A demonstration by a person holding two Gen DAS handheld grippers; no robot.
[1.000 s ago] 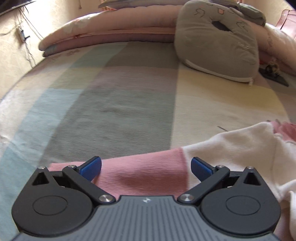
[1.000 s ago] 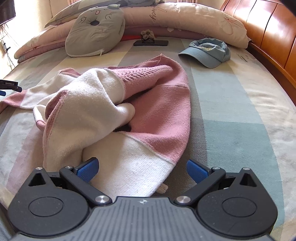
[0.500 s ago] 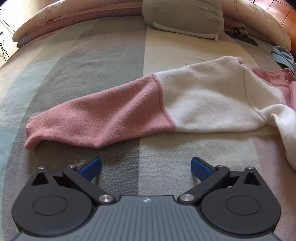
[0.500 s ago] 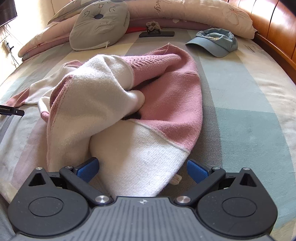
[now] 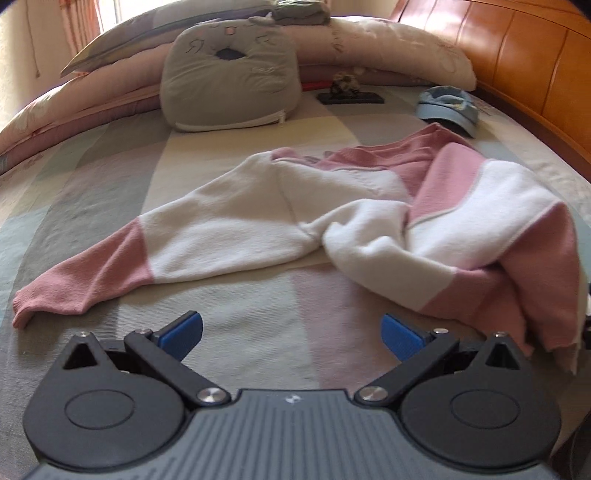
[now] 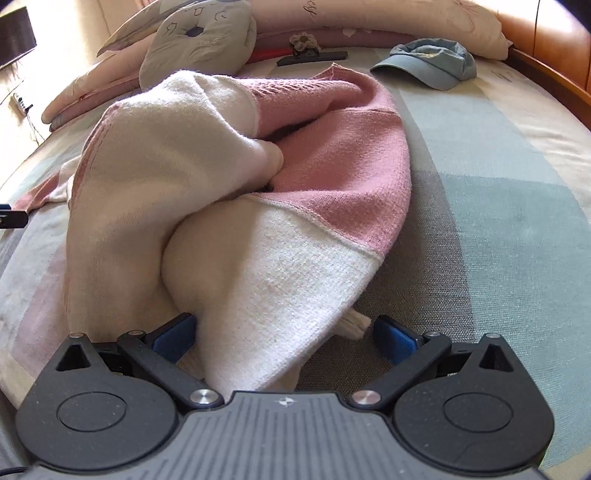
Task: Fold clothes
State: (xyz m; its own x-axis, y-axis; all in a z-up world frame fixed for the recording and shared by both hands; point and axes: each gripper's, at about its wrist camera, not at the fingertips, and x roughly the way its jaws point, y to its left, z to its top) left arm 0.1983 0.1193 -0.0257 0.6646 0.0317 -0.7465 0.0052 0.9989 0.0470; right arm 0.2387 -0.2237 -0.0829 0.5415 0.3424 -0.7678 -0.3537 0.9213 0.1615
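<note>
A: Where is the sweater point(image 5: 332, 218) seen?
B: It is spread, crumpled, across the middle of the left-wrist frame on the bedspread point(image 5: 110, 192), one sleeve point(image 5: 96, 273) laid out toward the lower left, presumably for flattening.
A: And the tools?
B: The left gripper point(image 5: 291, 334) is held wide open, empty. The right gripper point(image 6: 284, 334) is also spread wide, with the hem lying between its fingers, ungripped.

A bedroom at home, seen from my side of the bed.

I'm working over a bed point(image 5: 110, 192) spread with a sheet in pale colour blocks, backed by a curved wooden headboard point(image 5: 517, 55). Long floral pillows point(image 5: 388, 51) line the head, a grey cat-face cushion point(image 5: 229, 88) leans on them, a blue cap point(image 6: 428, 62) lies near, and a curtain point(image 5: 107, 14) hangs by a bright window.
</note>
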